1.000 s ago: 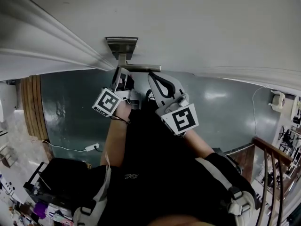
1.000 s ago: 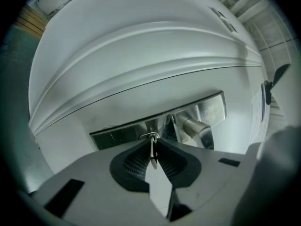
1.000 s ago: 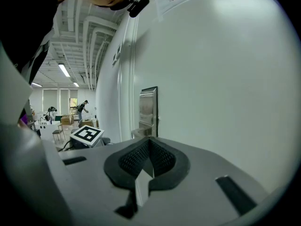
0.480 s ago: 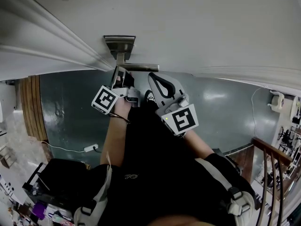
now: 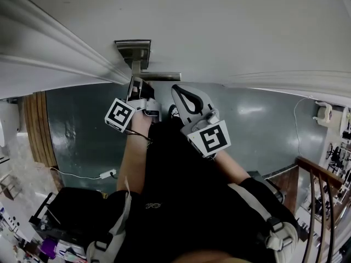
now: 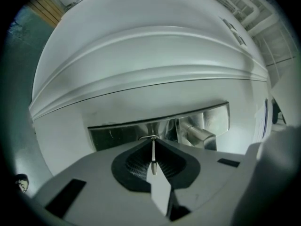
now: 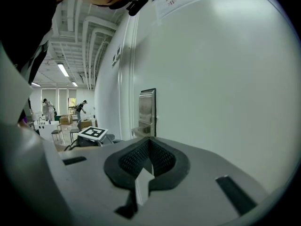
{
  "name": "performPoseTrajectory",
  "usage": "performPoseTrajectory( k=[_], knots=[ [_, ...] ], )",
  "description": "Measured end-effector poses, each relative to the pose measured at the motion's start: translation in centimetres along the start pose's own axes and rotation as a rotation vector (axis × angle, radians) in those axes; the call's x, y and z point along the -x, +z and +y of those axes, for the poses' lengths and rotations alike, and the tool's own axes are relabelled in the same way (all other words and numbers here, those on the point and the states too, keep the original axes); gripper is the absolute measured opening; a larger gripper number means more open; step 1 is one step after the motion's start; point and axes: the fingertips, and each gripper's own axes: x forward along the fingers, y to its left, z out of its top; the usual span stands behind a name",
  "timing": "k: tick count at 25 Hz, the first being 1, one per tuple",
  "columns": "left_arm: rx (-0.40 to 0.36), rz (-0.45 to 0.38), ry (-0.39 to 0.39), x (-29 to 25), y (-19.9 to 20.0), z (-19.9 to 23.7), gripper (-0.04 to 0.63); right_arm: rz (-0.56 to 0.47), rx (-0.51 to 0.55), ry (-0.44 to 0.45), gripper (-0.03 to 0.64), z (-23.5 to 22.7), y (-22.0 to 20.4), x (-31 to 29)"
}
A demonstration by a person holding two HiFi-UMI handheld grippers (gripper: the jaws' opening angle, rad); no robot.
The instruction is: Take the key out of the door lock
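Left gripper [image 6: 153, 141]: the jaws have just been drawn in and are now pressed almost flat together on the key [image 6: 152, 157], which is seen edge-on as a thin metal strip between the ribbed pads [image 6: 136, 161].
Key: it is still lodged in the lock plate [image 6: 117, 134], just beside the root of the handle [image 6: 200, 135]. No gap between its tip and the plate can be made out.
Change: only the grip has been altered. In the head view that gripper is found at the same spot under the handle as a second ago.
Meaning for the task: the grasp is judged to be made, and the withdrawal has not been started. A straight pull away from the door [image 5: 230, 26] is what is left to be done.
Left pose: the tool is held level and aimed square at the plate, with the marker cube [image 5: 120, 115] turned outward to the left and the forearm [image 5: 134, 158] stretched out behind it.
Right gripper [image 7: 149, 142]: the jaws are brought together with nothing between them. It is held just beside the other tool, below the free end of the handle and tipped slightly downward, with the door running along its right side — no contact with anything can be seen, and no part in the grasp is taken.
Risk: so thin a key could be bound in the lock or lost from the pads if it is drawn out at an angle.
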Motion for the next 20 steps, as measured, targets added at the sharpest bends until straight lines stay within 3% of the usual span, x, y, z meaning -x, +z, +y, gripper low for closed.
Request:
performPoseTrajectory(
  k=[20],
  knots=[
    [0.026, -0.028, 0.013, 0.37, 0.05, 0.01, 0.035, -0.007, -0.003, -0.008, 0.009, -0.24, 0.27, 0.63]
  ],
)
